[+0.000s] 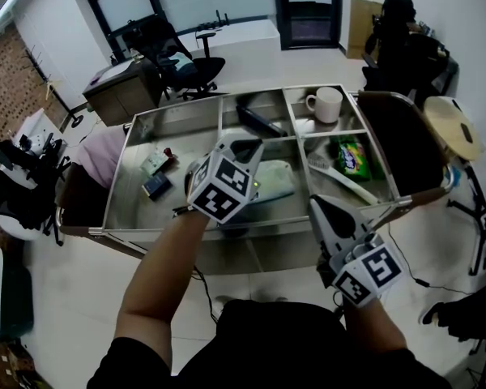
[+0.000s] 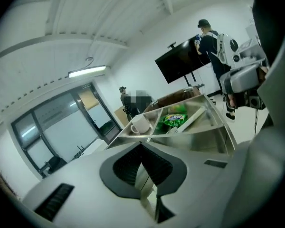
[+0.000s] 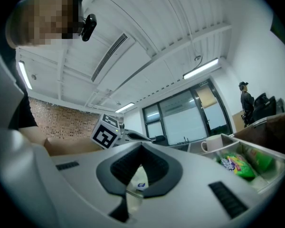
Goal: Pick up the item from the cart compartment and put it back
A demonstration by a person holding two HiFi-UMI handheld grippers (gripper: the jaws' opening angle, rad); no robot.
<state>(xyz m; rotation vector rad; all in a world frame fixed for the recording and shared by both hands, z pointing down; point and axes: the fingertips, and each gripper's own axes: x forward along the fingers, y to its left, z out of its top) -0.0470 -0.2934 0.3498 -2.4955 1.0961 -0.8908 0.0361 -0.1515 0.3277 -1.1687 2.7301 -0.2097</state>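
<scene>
Left gripper (image 2: 141, 145), jaws together, before cart (image 2: 202, 139)

An office: swivel chair (image 1: 182, 61), desk (image 1: 121, 87), glass partitions (image 3: 187, 115), large screen (image 2: 180, 61).

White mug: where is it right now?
Head view, upper right: the white mug stands in the far right compartment of the cart, directly behind the compartment holding the green packet.

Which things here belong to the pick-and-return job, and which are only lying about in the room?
For the job: cart, left gripper, right gripper, and compartment items such as mug, green snack bag, white utensil. I cannot tell which one is meant.
Only lying about: office chair, desk.
</scene>
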